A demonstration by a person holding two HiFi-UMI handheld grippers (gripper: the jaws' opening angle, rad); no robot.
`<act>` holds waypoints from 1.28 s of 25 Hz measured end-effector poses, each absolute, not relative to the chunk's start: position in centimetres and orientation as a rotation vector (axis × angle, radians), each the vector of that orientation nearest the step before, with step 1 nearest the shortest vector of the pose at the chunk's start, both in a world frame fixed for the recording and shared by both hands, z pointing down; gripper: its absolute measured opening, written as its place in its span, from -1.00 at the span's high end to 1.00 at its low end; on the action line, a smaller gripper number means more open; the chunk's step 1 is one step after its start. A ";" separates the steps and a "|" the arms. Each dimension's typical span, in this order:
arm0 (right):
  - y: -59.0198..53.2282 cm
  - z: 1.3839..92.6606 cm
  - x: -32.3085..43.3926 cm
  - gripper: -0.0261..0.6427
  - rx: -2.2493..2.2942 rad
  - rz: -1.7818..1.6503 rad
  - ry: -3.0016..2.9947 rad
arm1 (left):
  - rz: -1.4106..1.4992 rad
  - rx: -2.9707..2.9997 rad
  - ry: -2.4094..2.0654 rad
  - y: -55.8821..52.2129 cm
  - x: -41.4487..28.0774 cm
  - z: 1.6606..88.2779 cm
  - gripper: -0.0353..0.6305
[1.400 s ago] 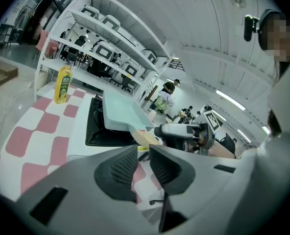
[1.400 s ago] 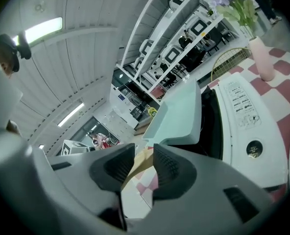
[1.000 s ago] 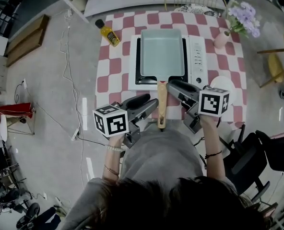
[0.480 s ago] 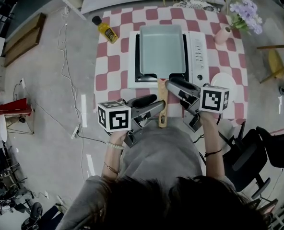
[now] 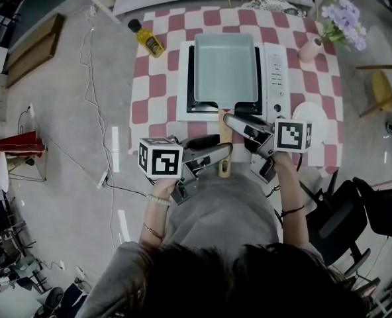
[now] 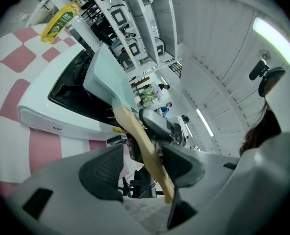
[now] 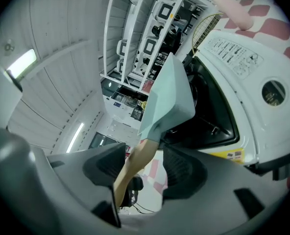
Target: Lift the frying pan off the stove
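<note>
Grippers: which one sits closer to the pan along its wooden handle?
The right gripper, up by the pan; the left gripper straddles the handle near its free end. Both grippers' jaws have just been opening, the handle between them.

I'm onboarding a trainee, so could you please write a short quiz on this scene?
1. True or false: the frying pan sits on the stove.
2. What lies between the jaws of the left gripper and right gripper? A the pan's handle; B a spatula; C a kettle.
3. What stands at the table's far right corner?
Key: 1 true; 2 A, both pairs have just been opening, not pressing it; 3 a vase of flowers.
</note>
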State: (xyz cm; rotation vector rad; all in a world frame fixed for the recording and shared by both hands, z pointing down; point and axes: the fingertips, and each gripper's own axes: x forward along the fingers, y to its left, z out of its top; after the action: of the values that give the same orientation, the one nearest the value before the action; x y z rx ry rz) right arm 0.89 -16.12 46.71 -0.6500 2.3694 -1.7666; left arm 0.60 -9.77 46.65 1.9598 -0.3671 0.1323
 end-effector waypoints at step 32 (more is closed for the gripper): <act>-16.1 47.0 -2.1 0.24 -0.440 -1.861 2.369 | 0.194 1.896 -0.084 -8.7 2.9 46.5 0.15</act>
State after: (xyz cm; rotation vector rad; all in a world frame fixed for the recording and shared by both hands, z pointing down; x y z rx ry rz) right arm -2.12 -16.11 47.04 -0.4397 2.3689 -1.8611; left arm 2.85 -8.67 46.48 1.8964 -0.0843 0.1943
